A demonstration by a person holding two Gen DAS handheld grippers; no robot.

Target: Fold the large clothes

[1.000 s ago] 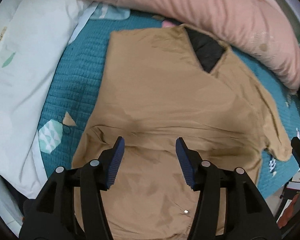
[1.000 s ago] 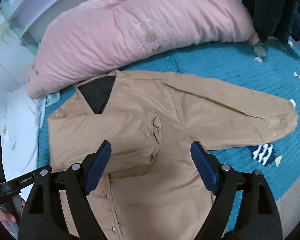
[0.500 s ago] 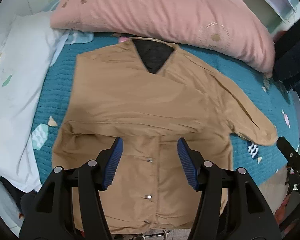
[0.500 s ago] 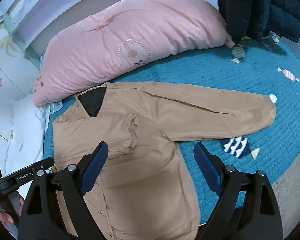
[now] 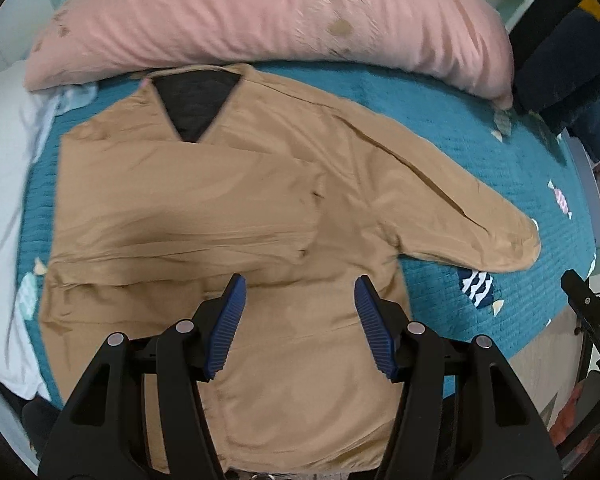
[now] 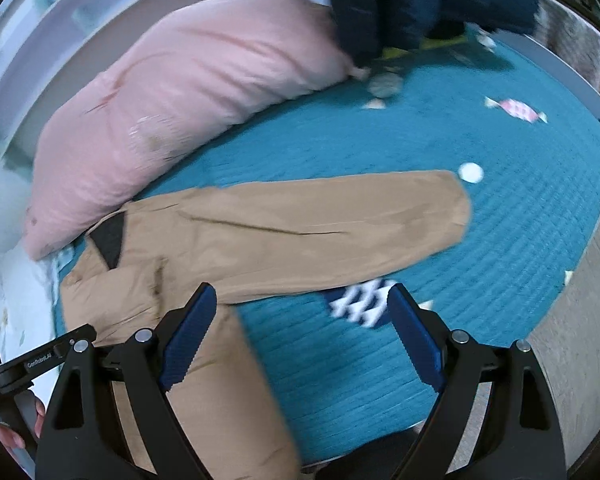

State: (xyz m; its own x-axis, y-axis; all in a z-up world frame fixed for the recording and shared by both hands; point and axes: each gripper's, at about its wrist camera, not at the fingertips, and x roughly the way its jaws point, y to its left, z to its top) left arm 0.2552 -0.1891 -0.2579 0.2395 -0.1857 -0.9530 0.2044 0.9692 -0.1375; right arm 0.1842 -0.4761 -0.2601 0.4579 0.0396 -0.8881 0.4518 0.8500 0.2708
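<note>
While both grippers swung right across the bed, jaws apart and empty, right gripper widening, tan jacket lies flat, one sleeve folded in; outstretched sleeve next.

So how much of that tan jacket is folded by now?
One sleeve already lies folded across the tan jacket. Nothing is in hand: the left gripper and right gripper hang open above it. The other sleeve lies stretched out on the teal quilt.
</note>
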